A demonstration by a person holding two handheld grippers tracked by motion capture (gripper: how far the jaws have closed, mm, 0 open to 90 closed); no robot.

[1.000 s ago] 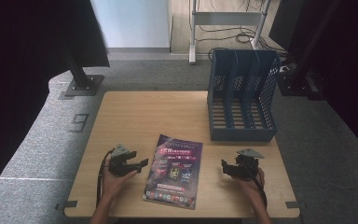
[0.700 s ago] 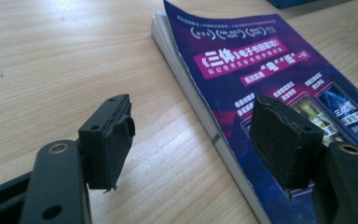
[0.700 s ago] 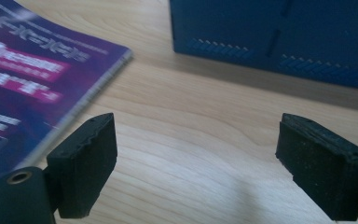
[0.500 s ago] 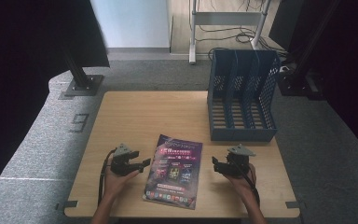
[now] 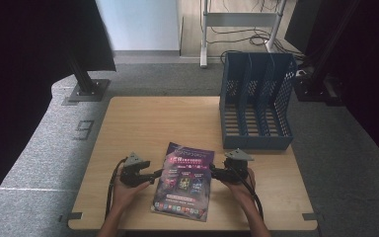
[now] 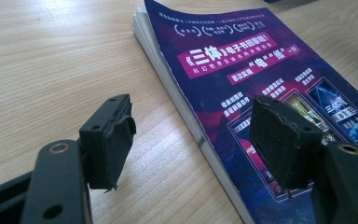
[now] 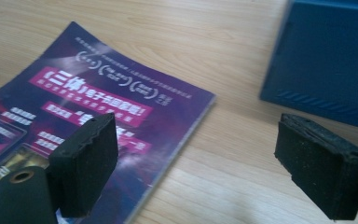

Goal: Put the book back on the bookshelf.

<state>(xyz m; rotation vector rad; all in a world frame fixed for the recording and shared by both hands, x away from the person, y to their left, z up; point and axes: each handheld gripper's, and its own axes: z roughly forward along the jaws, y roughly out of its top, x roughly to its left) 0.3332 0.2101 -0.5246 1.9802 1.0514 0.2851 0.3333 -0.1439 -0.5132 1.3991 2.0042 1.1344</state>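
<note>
Between the two grippers, the magazine point(image 5: 184, 180) lies flat on the desk point(image 5: 143, 123), long axis running away from the person, both pairs of fingers spread at its side edges, left gripper point(image 5: 154, 175) and right gripper point(image 5: 213, 171) about equally near.

magazine point(image 5: 183, 181) flat on table point(image 5: 143, 123) | file rack point(image 5: 256, 103) behind, right | tongs flank magazine

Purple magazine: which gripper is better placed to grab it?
Probably left. The left gripper has open jaws straddling the purple magazine's spine edge; the right gripper is open beside its far edge.
</note>
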